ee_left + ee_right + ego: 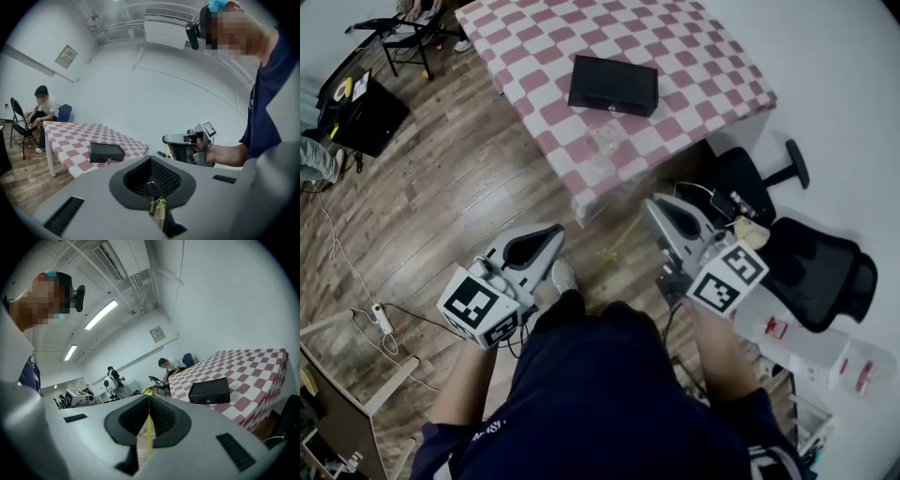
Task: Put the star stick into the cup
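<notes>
- Near the table's (703, 84) front edge, a clear cup (605, 141) stands just beside the black box (612, 85).
- Off the table, over the wooden floor (469, 197), the right gripper (652, 202) has its jaws pressed on the star stick (149, 441), a thin yellow stick well apart from the cup.
- The left gripper (555, 230) is level with it, jaws together; the small yellow bit at their seam I cannot identify.

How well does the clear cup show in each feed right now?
Head view: even light, edges bent by the lens, cup faint on the checked cloth. Left gripper view: only its rim shows beside the black box. Right gripper view: stick sharp, cup not made out.
</notes>
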Action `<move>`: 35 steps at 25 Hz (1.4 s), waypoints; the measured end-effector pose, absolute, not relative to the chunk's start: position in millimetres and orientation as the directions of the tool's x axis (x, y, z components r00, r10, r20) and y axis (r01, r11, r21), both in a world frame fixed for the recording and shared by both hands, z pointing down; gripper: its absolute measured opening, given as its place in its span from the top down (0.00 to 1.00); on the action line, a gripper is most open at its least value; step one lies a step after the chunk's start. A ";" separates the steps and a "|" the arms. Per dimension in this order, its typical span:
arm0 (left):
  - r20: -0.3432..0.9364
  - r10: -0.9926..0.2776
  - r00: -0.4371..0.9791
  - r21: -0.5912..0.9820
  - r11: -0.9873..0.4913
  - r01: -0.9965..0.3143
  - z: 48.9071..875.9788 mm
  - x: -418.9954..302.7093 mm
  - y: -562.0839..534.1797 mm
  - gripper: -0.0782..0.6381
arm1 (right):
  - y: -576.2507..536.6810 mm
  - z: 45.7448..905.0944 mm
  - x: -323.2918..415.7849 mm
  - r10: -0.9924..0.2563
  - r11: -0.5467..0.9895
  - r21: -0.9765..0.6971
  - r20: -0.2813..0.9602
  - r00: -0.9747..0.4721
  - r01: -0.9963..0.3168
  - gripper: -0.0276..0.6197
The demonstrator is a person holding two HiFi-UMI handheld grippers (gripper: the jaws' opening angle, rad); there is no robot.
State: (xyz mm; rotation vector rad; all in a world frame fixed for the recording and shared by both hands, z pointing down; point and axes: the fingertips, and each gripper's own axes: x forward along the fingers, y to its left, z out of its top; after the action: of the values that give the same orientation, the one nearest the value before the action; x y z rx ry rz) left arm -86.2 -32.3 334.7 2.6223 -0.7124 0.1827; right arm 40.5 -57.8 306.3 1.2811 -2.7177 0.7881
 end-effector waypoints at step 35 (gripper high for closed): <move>0.337 -0.602 0.723 0.383 -0.614 -0.690 363.3 -34.3 -155.8 0.85 | -262.9 303.2 66.6 -0.559 0.689 -0.462 0.154 -0.815 -0.559 0.93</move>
State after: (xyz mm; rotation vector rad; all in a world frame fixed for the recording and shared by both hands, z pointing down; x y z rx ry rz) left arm -34.3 -155.8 363.3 2.4352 -0.9840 0.2394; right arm 66.6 -262.9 303.2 0.9552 -2.8860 0.7893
